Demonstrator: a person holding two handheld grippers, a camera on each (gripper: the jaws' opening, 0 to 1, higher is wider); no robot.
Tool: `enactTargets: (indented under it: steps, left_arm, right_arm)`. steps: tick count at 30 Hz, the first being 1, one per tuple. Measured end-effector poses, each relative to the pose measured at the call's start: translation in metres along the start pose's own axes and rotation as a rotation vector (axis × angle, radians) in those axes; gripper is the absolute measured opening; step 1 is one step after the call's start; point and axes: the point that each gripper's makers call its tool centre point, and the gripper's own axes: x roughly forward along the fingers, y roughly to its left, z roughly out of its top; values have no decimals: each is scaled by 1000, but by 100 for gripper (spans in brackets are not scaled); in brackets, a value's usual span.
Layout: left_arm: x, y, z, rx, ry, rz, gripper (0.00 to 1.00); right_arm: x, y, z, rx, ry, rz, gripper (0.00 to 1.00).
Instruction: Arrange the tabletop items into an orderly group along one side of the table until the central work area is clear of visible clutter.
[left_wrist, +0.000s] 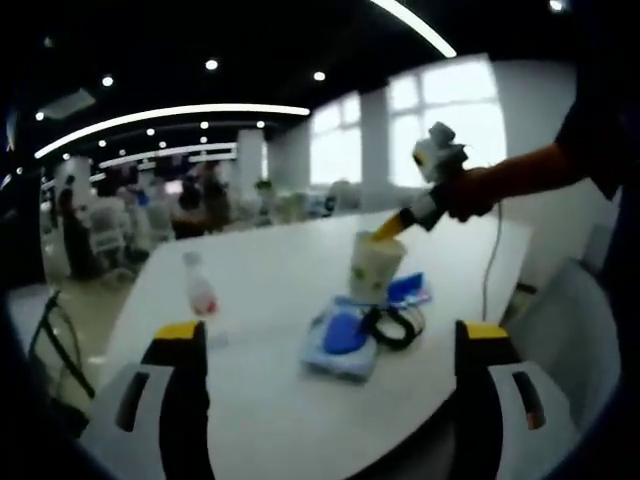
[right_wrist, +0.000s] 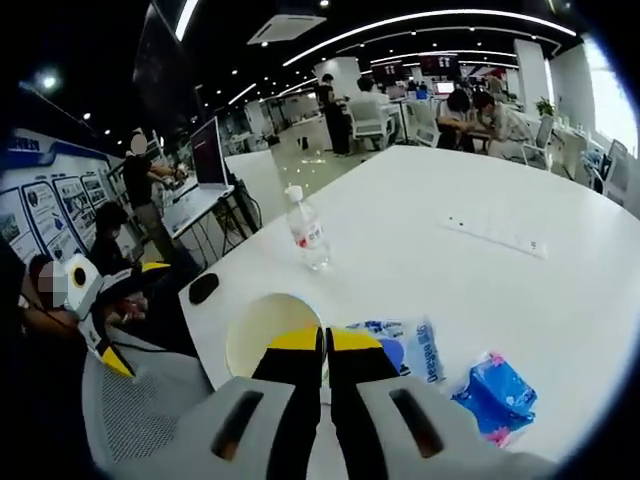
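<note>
**Right tool clamped on the cup rim; left tool spread above the near edge**

The white surface (left_wrist: 290, 400) carries every item, and the paper cup (left_wrist: 374, 266) serves as the landmark. In the left gripper view the cup stands upright near the middle of the surface. A flat blue-and-white wipes pack (left_wrist: 343, 340) lies just in front of the cup, touching its base. A coiled black cable (left_wrist: 394, 326) rests beside the cup, partly on the pack. A small blue packet (left_wrist: 409, 290) lies just beside the cup on the side toward the person's hand (left_wrist: 468, 193). A clear water bottle (left_wrist: 200, 285) with a red label stands well apart from the cup, on the opposite side.

The right tool (left_wrist: 388, 228) reaches down to the cup from above; in the right gripper view its yellow-tipped jaws are pressed together over the cup's rim (right_wrist: 272, 325), gripping the wall. The left tool (left_wrist: 330, 345) holds nothing, its jaws set wide apart.
</note>
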Motion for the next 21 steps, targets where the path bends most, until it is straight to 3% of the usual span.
enactTargets:
  steps: [3, 9, 21]
  left_arm:
    - [1, -2, -2, 27, 6, -9, 100]
    - [2, -4, -6, 43, 33, -22, 100]
    - [3, 0, -11, 29, 53, 2, 100]
  right_arm:
    - [3, 1, 13, 11, -10, 13, 1]
    - [14, 3, 37, -70, -8, 22, 1]
    - [43, -2, 64, -117, 2, 21, 1]
